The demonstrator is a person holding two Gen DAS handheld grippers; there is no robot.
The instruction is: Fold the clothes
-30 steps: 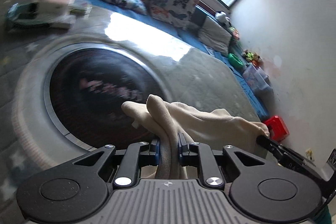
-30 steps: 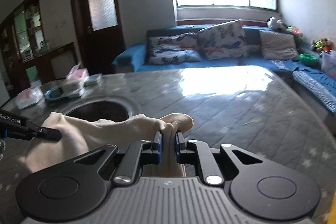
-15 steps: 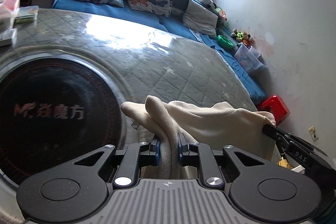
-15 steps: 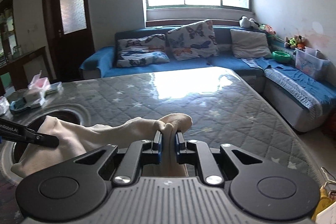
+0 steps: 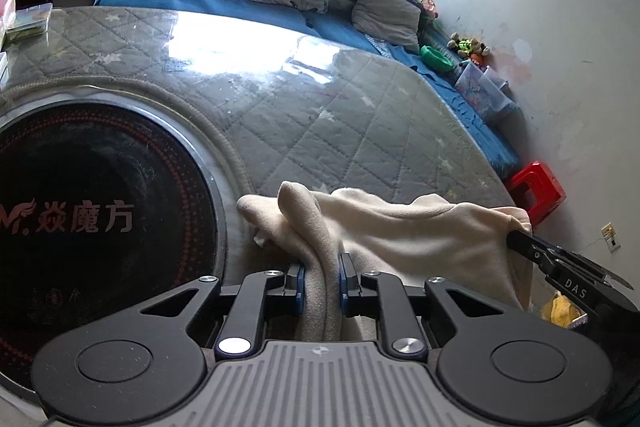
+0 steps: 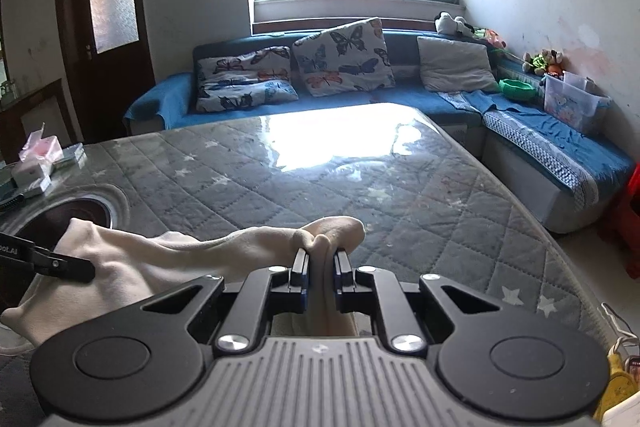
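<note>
Left wrist view: the widest thing before you is the surface [image 5: 360,131], quilted grey cloth with pale stars under a glossy clear sheet that throws back window glare. Set into it is a round black cooktop [image 5: 100,219] ringed in metal, with printed lettering across its face. Above the near edge hangs the cream garment [image 5: 420,231], soft and fleecy, bunched into rounded folds and stretched between your two tools. Your left gripper [image 5: 320,273] has its jaws clamped on one thick gathered fold; your right gripper [image 6: 319,269] has its jaws pinched on another, the blue-edged pads [image 6: 301,269] pressing the cloth from both sides.
</note>
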